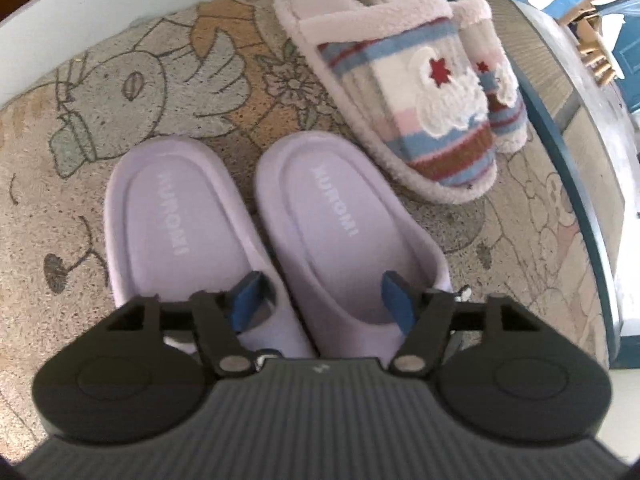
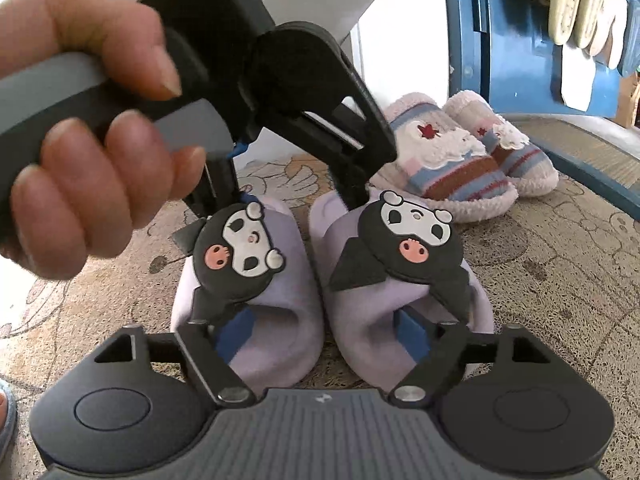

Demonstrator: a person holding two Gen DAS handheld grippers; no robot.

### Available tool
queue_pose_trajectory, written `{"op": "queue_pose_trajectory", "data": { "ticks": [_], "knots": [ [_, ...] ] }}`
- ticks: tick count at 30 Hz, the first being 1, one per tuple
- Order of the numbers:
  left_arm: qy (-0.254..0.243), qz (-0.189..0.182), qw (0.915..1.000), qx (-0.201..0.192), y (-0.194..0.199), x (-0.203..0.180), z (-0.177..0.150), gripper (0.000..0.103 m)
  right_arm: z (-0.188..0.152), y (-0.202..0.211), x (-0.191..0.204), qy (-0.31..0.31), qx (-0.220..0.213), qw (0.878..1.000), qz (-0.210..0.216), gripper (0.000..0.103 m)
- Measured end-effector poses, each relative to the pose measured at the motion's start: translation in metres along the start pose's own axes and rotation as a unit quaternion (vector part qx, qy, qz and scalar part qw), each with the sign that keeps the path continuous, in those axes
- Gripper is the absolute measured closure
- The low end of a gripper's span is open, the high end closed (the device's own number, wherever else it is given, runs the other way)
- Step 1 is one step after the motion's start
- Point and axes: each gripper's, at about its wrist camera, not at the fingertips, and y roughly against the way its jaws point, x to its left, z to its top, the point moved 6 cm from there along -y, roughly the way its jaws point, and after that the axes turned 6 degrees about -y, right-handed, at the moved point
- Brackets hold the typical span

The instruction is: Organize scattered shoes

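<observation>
Left view first. Closest in: left gripper (image 1: 324, 292), jaws spread wide and released, blue pads (image 1: 246, 300) hanging over the two lilac slides (image 1: 280, 232), clamping nothing. Slides set parallel, heels toward 12 o'clock, likely just put down as a matched pair. Smooth moulded foam, rounded rims, pale lettering on each footbed. At 1 o'clock, well apart from the slides, fluffy slippers (image 1: 404, 80): striped knit uppers, plush trim, red star on a white patch, packed side by side, apparently sorted already. Under everything, coarse looped mat (image 1: 120, 92) with a cartoon print.

Right view next. Closest in: right gripper (image 2: 320, 332), jaws likewise open, pads just off the toe ends of the slides (image 2: 320, 280), gripping nothing. Black rubbery cartoon charms atop both straps, pink and white detail. At 10 o'clock, a hand (image 2: 80, 120) wrapped round the grey handle of the left gripper (image 2: 280, 184), tips down at the heel ends. Fluffy slippers (image 2: 460, 160) at 1 o'clock near a blue frame (image 2: 500, 40). Looks like both pairs are lined up on the mat (image 2: 560, 280).
</observation>
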Motion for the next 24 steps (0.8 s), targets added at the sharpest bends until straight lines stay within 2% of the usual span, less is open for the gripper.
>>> {"op": "queue_pose_trajectory", "data": {
  "ticks": [1, 2, 3, 5, 8, 10, 12, 17, 21, 24],
  "knots": [
    [0.002, -0.005, 1.0000, 0.001, 0.000, 0.000, 0.000, 0.024, 0.000, -0.001, -0.001, -0.004, 0.000, 1.000, 0.002, 0.016],
    [0.004, -0.011, 0.9999, 0.002, -0.001, 0.000, 0.001, 0.016, 0.000, -0.001, -0.001, -0.007, 0.001, 1.000, 0.004, 0.015],
    [0.007, -0.021, 0.9997, 0.005, -0.001, 0.000, 0.001, 0.007, 0.000, -0.002, -0.001, -0.010, 0.001, 1.000, 0.005, 0.011],
    [0.011, -0.043, 0.9990, 0.009, -0.003, -0.001, 0.002, 0.001, -0.002, -0.003, -0.001, -0.009, 0.005, 1.000, 0.006, 0.009],
    [0.020, -0.066, 0.9975, 0.014, -0.002, 0.002, 0.002, 0.000, -0.004, -0.002, -0.001, -0.012, 0.007, 1.000, 0.006, 0.010],
    [0.045, -0.082, 0.9955, 0.020, 0.000, 0.008, 0.003, 0.004, -0.001, 0.004, -0.002, -0.025, -0.003, 1.000, 0.011, 0.024],
    [0.062, -0.095, 0.9933, 0.024, 0.003, 0.016, 0.005, 0.011, 0.004, 0.006, -0.005, -0.043, -0.003, 0.999, 0.021, 0.031],
    [0.060, -0.109, 0.9920, 0.021, 0.007, 0.018, 0.001, 0.017, 0.003, 0.004, -0.002, -0.028, -0.005, 0.999, 0.021, 0.031],
    [0.071, -0.114, 0.9907, 0.022, 0.010, 0.024, 0.001, 0.019, 0.005, 0.005, 0.005, -0.024, -0.007, 0.999, 0.025, 0.036],
    [0.061, -0.120, 0.9907, 0.023, 0.017, 0.023, -0.001, 0.018, 0.009, 0.007, 0.010, -0.026, -0.011, 0.999, 0.035, 0.043]
  ]
}}
